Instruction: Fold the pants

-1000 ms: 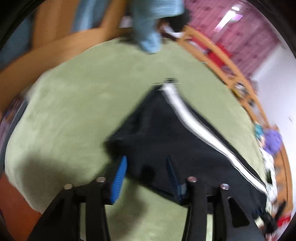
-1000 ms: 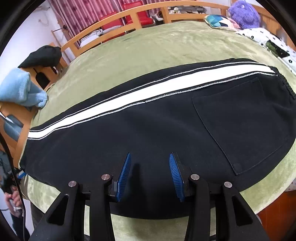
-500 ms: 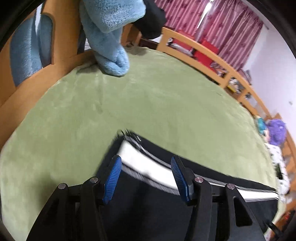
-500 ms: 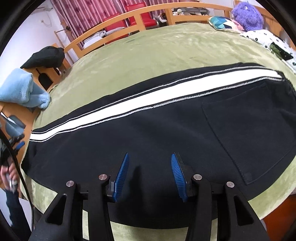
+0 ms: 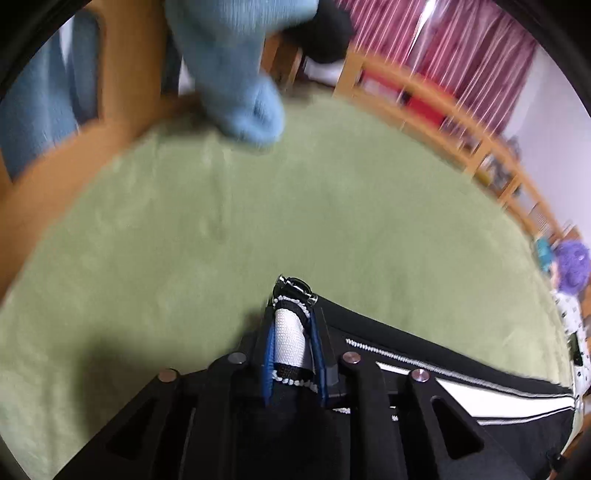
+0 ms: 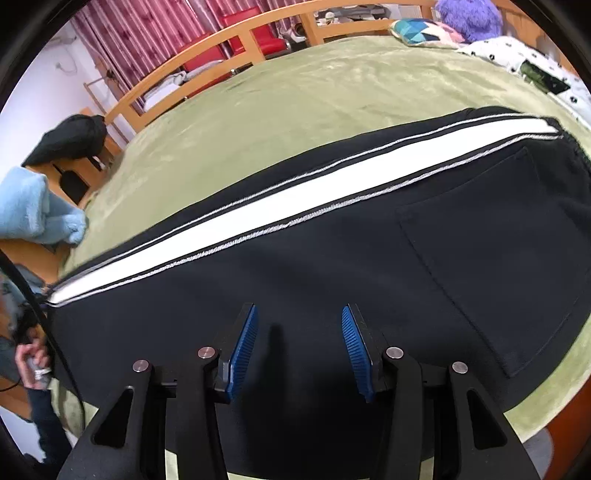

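Black pants [image 6: 332, 280] with a white side stripe [image 6: 258, 218] lie flat across a green bed cover [image 6: 295, 96], waist at the right with a back pocket [image 6: 491, 258]. My left gripper [image 5: 291, 332] is shut on the leg cuff at the white stripe [image 5: 290, 339], a small metal zip end [image 5: 295, 286] sticking out past the fingertips. My right gripper [image 6: 299, 332] is open and empty, hovering over the black cloth near the pants' near edge.
A light blue blanket [image 5: 236, 81] hangs over the wooden bed rail [image 5: 424, 110] at the cover's far edge; it also shows in the right wrist view [image 6: 33, 210]. A purple plush toy [image 6: 469, 14], a patterned cushion [image 6: 424, 31] and a dotted cloth [image 6: 517, 55] lie far right.
My left gripper moved onto the cuff and closed on it at the stripe. My right gripper stayed open and shifted only slightly over the pants.
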Demonstrator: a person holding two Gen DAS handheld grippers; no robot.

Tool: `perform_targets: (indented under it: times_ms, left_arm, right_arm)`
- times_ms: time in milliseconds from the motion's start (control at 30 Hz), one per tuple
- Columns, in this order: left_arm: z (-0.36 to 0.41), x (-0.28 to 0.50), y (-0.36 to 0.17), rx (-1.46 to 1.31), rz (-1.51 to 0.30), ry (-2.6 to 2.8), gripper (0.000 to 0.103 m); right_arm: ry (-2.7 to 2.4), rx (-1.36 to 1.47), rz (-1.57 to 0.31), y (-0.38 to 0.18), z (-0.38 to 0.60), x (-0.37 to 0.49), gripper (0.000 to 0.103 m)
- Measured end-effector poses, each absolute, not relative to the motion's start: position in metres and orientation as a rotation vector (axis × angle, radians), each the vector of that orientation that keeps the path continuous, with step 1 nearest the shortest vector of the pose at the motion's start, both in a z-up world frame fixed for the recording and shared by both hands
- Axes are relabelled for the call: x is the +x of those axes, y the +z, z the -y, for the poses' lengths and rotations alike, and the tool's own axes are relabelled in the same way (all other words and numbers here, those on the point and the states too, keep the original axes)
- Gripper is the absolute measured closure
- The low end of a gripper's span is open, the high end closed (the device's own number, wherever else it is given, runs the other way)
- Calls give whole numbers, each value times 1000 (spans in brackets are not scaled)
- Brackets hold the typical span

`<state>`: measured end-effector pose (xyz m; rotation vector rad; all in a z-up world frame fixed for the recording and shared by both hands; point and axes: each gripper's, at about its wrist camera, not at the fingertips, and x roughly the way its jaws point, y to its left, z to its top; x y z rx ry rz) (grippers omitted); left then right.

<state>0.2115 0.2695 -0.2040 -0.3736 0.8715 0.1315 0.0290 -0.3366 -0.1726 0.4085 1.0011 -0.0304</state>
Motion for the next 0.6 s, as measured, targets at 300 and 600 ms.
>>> perform_targets:
  times_ms: [300, 600]
  left_arm:
    - [-253, 149, -153, -382, -811, 47, 33]
    - [-216, 44, -174, -490, -892, -180, 33]
  right_arm:
    - [7, 273, -1037, -205, 304, 24, 47]
    - [60, 313, -932, -167, 294, -11, 47]
